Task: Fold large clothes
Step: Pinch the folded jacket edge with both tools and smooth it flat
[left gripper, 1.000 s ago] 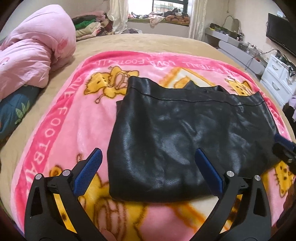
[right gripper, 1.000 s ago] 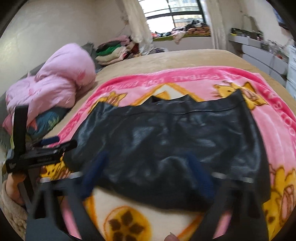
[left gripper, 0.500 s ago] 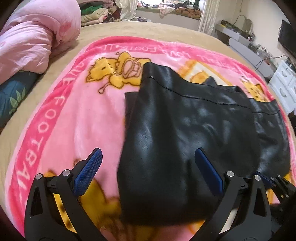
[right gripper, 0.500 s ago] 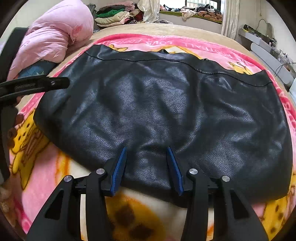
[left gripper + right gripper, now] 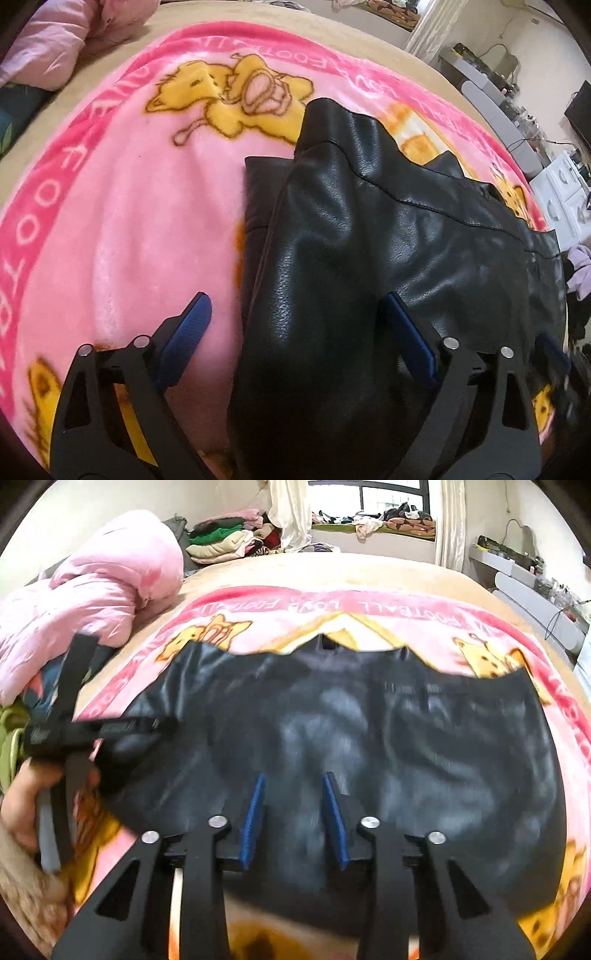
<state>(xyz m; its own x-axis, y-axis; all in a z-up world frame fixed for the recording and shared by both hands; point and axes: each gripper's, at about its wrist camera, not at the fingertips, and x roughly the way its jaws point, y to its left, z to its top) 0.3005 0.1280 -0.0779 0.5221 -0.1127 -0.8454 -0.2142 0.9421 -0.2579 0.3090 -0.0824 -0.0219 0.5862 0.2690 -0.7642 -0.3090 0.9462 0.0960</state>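
— Closing my right fingers (image 5: 293, 819) just now at the garment's (image 5: 369, 277) 6 o'clock hem; narrow, hem between them, pads not yet pressing.

— What could go wrong?

— Slick, stiff stuff: I may pinch only the top layer or it slides out. My left fingers (image 5: 295, 339) stand wide, astride its 9 o'clock edge, holding nothing, so the lift could go lopsided.

— Count?

— One black garment on one pink blanket (image 5: 129, 221) on the bed; two pairs of fingers.
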